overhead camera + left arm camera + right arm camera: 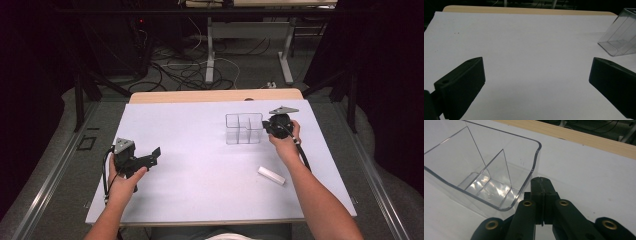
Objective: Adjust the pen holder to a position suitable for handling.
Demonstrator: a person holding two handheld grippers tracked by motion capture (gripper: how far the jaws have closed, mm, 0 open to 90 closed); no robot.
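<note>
Looking down from the high view, the right gripper [268,126] sits against the right wall of a clear divided container [244,128] on the white table [200,165], a white stick [271,175] lying near the person's right forearm, the left gripper [150,159] well apart. The left gripper view shows its jaws spread wide over bare tabletop, the container [620,35] off to the right. In the right gripper view the jaws are pressed together on nothing, tips just beside the container's rim [534,160].

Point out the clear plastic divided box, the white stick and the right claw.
Clear plastic divided box [244,128], high view, middle partition.
White stick-shaped piece [271,175], high view, its middle.
Right claw [541,182], right gripper view, tips of the closed jaws.
</note>
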